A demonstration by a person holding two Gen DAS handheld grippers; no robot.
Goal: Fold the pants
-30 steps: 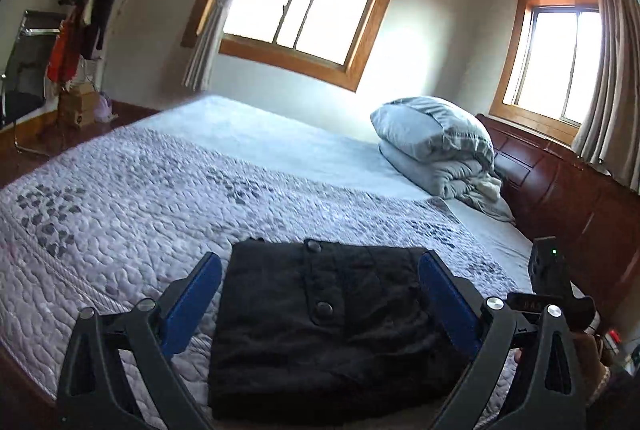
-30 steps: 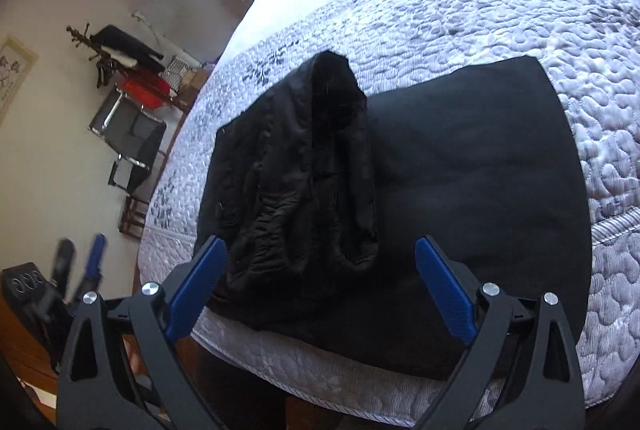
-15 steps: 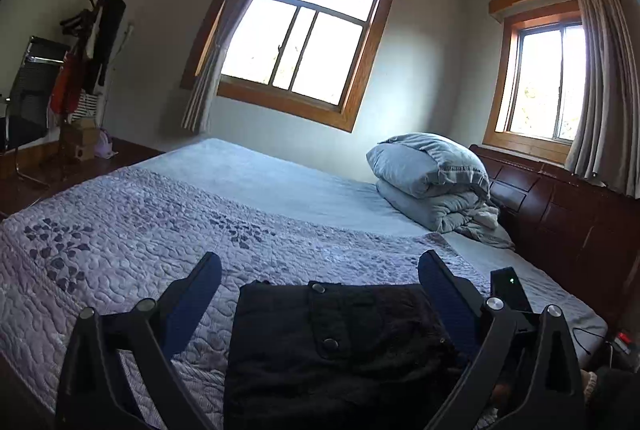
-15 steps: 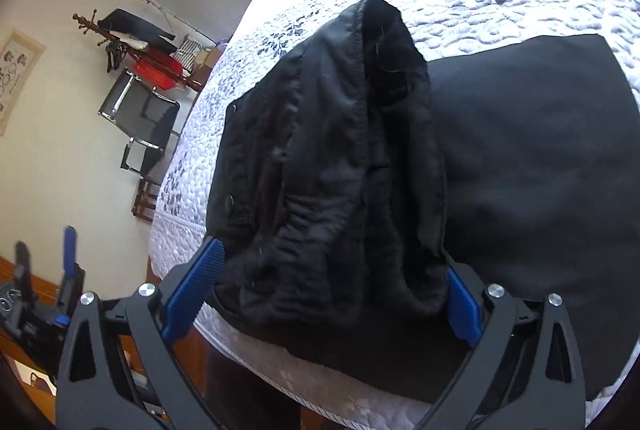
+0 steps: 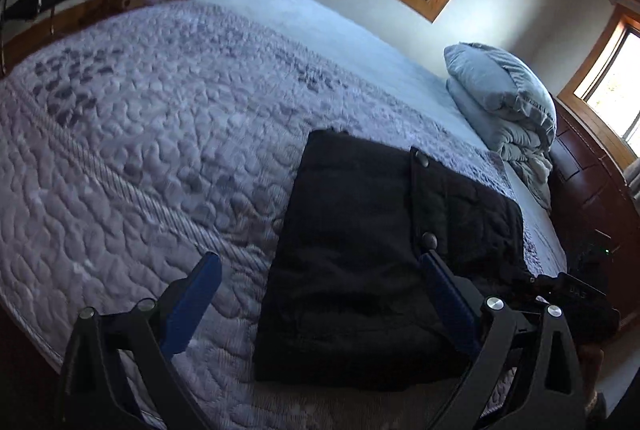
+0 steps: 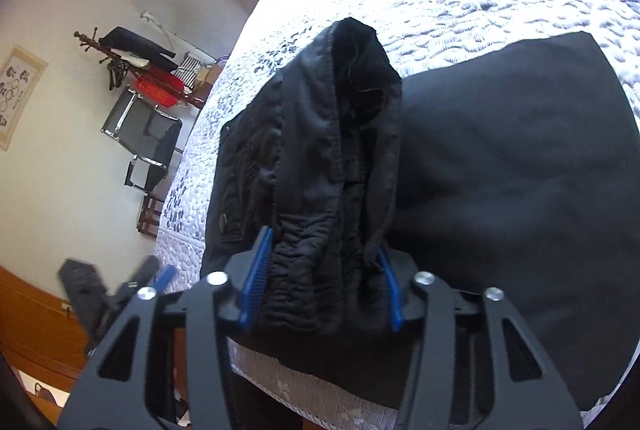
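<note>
Black pants (image 5: 360, 250) lie folded on the quilted bed (image 5: 140, 134) near its front edge, buttons facing up. My left gripper (image 5: 320, 294) is open above the bed edge, its right finger over the pants, holding nothing. In the right wrist view the pants (image 6: 500, 170) lie flat with the bunched waistband end (image 6: 340, 150) raised. My right gripper (image 6: 320, 286) has closed on that bunched waistband, blue pads pressing the cloth from both sides. The left gripper also shows in the right wrist view (image 6: 120, 294) at lower left.
Folded grey bedding and a pillow (image 5: 504, 102) sit by the dark wooden headboard (image 5: 592, 190). A chair (image 6: 148, 138) and coat rack (image 6: 132, 62) stand beside the bed by the wall. The quilt stretches wide to the left of the pants.
My right gripper moved in and closed its jaws on the bunched waistband. The left gripper tilted down and shifted left, staying open.
</note>
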